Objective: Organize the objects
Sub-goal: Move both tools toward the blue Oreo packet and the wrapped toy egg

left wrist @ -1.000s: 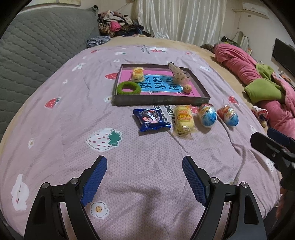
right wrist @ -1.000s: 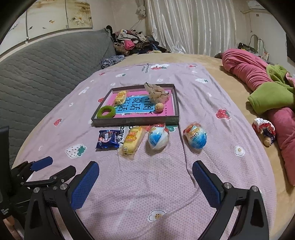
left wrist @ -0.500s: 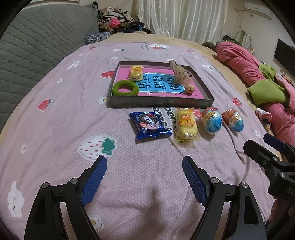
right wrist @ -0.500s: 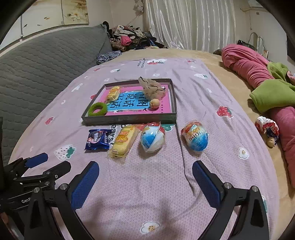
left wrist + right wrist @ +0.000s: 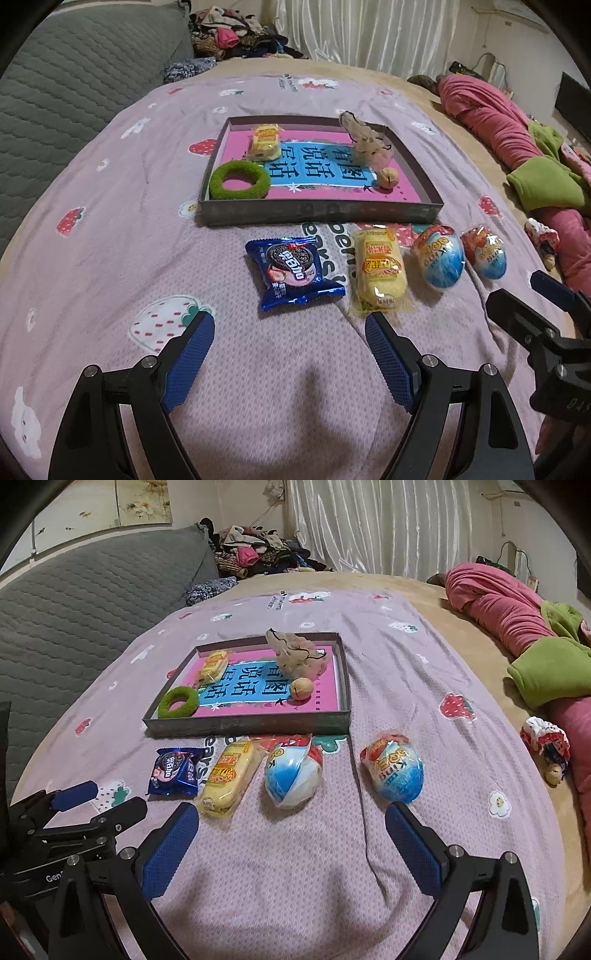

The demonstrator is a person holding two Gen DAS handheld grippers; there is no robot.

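Note:
A shallow grey box [image 5: 321,213] [image 5: 247,723] lies on the purple bedspread, holding a green ring [image 5: 239,180], a yellow snack pack [image 5: 264,141], a beige plush toy [image 5: 365,142] and a walnut [image 5: 388,178]. In front of it lie a blue Oreo packet [image 5: 293,273] [image 5: 175,771], a yellow cake packet [image 5: 378,271] [image 5: 227,779] and two blue-and-white surprise eggs [image 5: 441,262] [image 5: 487,253] [image 5: 293,775] [image 5: 393,771]. My left gripper [image 5: 290,345] is open and empty, just short of the Oreo packet. My right gripper [image 5: 291,830] is open and empty, just short of the eggs.
A grey quilted headboard [image 5: 66,74] stands on the left. Pink and green blankets [image 5: 517,627] lie along the right edge of the bed, with a small cloth doll [image 5: 546,744] beside them. A pile of clothes [image 5: 255,555] sits at the back by the curtains.
Both grippers have moved forward toward the row of snacks, which now look larger and closer. Both stay open. Nothing on the bed has moved.

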